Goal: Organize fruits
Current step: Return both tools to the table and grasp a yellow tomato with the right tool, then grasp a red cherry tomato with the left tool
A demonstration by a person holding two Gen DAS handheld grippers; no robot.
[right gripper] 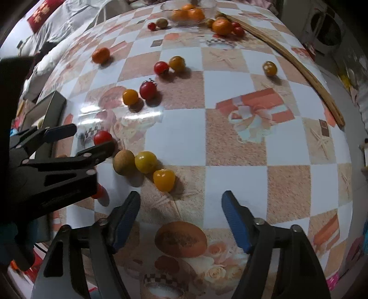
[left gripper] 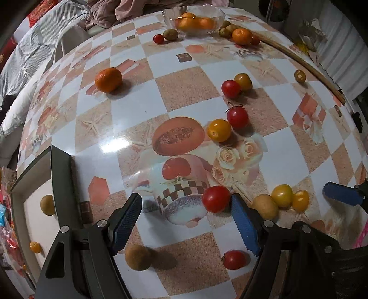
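Fruits lie scattered on a patterned tablecloth. My left gripper (left gripper: 186, 214) is open, low over the table, with a red cherry tomato (left gripper: 216, 199) just inside its right finger. A brown longan (left gripper: 265, 206) and two yellow tomatoes (left gripper: 282, 195) lie to its right. Another longan (left gripper: 138, 257) and a red tomato (left gripper: 234, 260) lie under the gripper. My right gripper (right gripper: 181, 218) is open and empty; a yellow tomato (right gripper: 163, 180) lies just ahead of its left finger. The left gripper (right gripper: 92, 140) shows at the left of the right wrist view.
A glass bowl (left gripper: 170, 17) with oranges stands at the far edge, with an orange (left gripper: 242, 36) and small fruits beside it. An orange (left gripper: 108, 79) lies at mid left. A dark-rimmed tray (left gripper: 60, 184) holding a longan sits at the left. A wooden stick (left gripper: 306, 64) lies along the right edge.
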